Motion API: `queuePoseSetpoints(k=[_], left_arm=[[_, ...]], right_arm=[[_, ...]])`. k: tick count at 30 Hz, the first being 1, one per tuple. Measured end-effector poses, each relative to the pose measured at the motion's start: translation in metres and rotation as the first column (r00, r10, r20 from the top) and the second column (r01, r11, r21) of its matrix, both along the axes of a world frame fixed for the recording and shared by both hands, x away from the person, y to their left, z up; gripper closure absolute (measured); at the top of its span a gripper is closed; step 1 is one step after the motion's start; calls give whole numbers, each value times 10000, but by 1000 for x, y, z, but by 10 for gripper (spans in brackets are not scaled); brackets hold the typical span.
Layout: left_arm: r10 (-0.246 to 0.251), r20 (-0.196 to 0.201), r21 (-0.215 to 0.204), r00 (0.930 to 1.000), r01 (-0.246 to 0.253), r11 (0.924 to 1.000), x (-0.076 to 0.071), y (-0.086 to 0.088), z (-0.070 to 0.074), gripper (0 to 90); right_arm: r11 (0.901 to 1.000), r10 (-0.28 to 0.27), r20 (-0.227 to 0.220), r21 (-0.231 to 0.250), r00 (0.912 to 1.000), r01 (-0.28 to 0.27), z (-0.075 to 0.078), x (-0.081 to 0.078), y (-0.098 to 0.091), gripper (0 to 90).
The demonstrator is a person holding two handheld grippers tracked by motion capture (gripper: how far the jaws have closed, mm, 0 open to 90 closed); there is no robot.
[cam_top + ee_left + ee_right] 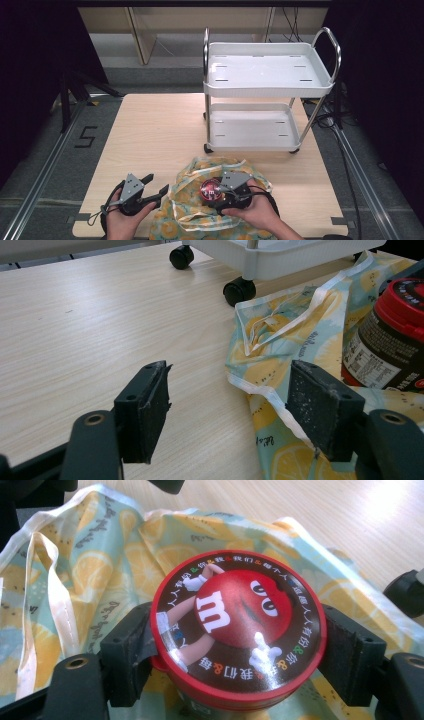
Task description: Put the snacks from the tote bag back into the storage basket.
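1. Right gripper [223,192] has its fingers [127,652] clamped on a candy jar [239,630], one pad on each side just under the red lid. The jar sits low over the lemon-print bag [200,210] at the near edge of the worktop [150,130].
2. Left gripper [150,192] is beside the bag's left side, fingers [145,407] apart and holding nothing; in the left gripper view the bag's white-trimmed hem [265,400] lies between them, not yet pinched.
3. Judged step: getting the jar into or out of the bag (which one, I cannot tell).
4. Risk: the grip bears on a round, smooth wall near the lid, so a tilt could let the jar rotate or slip from the pads.
5. Risk: the cloth is loose and unheld, so it may drag along with the jar or fold over the opening.
6. Risk: if the left fingers close on the hem alone, the thin fabric could slide out.
7. White cart [267,85] stands well apart at the far side.
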State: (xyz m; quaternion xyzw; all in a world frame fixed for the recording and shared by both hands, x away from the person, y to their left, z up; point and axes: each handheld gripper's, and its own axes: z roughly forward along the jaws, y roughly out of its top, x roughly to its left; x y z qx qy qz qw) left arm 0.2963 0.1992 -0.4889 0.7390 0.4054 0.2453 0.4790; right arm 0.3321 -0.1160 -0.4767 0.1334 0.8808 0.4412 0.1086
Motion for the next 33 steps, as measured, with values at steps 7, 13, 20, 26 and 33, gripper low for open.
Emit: queuePoseSetpoints(k=[7, 13, 20, 26, 33], left_arm=[[59, -33, -265, 10000, -60, 9996, 0, 0, -1, 327], [73, 31, -131, 10000, -73, 9999, 0, 1, 0, 327], [88, 94, -126, 9999, -87, 9999, 0, 1, 1, 327], [138, 127, -160, 9998, -136, 9998, 0, 2, 1, 327], [211, 114, -280, 9997, -207, 9994, 0, 0, 0, 327]], right_arm=[[9995, -215, -9, 225, 9998, 215, 7, -1, -3, 260], [9987, -411, 16, 317, 9992, 410, 12, 0, -5, 260], [9979, -388, 52, 514, 9992, 385, 16, 1, -7, 260], [9968, -423, -61, 674, 9991, 427, 19, 1, -9, 260], [9947, -529, -253, 868, 9983, 550, 25, 2, -11, 260]])
